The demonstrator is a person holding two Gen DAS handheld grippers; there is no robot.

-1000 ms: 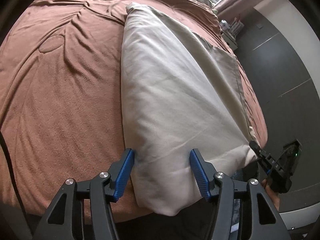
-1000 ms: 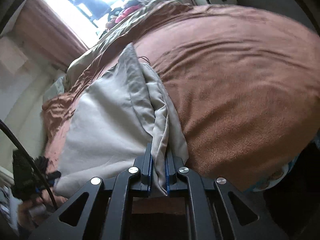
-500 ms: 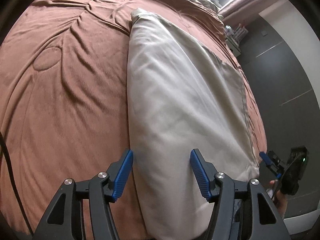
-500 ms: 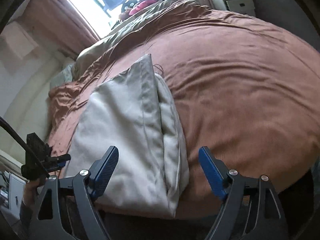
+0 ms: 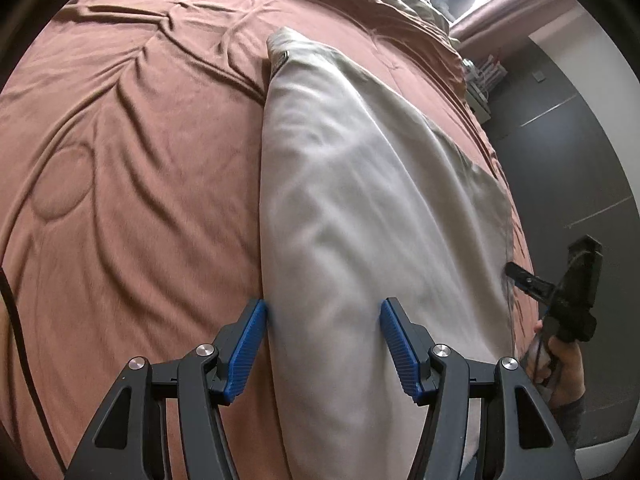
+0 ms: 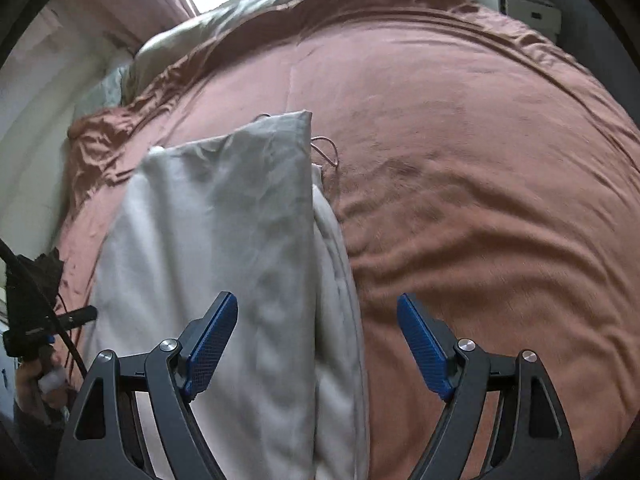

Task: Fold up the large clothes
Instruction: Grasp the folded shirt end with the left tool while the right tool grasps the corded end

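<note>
A long pale beige garment (image 5: 360,200) lies folded lengthwise on the brown bed blanket (image 5: 140,200). My left gripper (image 5: 323,304) hovers open over its near left part, blue pads apart, the left pad at the cloth's left edge. In the right wrist view the same garment (image 6: 224,220) shows a layered right edge with a thin cord (image 6: 326,152) at its far corner. My right gripper (image 6: 316,298) stands wide open above that edge, holding nothing. Each gripper shows in the other's view: the right one (image 5: 560,292) in a hand, the left one (image 6: 40,320) at the left.
An olive duvet (image 6: 240,12) is bunched at the far end of the bed under a bright window. Shelves with small items (image 5: 484,84) and a dark wall (image 5: 568,140) flank the bed's right side. The blanket (image 6: 480,200) stretches wide to the right of the garment.
My right gripper was shut on the garment's right edge, let it go, opened wide and drew up and away. My left gripper stayed open and moved further in over the bed.
</note>
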